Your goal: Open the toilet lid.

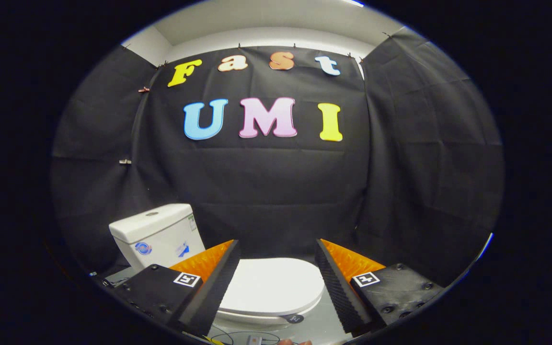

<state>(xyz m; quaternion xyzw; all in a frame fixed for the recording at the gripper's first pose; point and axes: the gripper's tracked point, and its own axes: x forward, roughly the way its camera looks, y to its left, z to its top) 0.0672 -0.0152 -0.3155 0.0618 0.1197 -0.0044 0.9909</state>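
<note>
Fisheye view riding on the tool (pixel 276 273), facing the booth's far wall.
Looks forward and slightly down along two spread fingers, from above and near the closed toilet lid (pixel 271 286); cistern (pixel 156 235) far left.

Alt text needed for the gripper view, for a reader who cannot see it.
The hand-held gripper is open and apart from a white toilet, whose closed lid shows between and just beyond its fingers. The toilet's tank stands beyond the left finger, and black cloth walls surround the scene.
</note>
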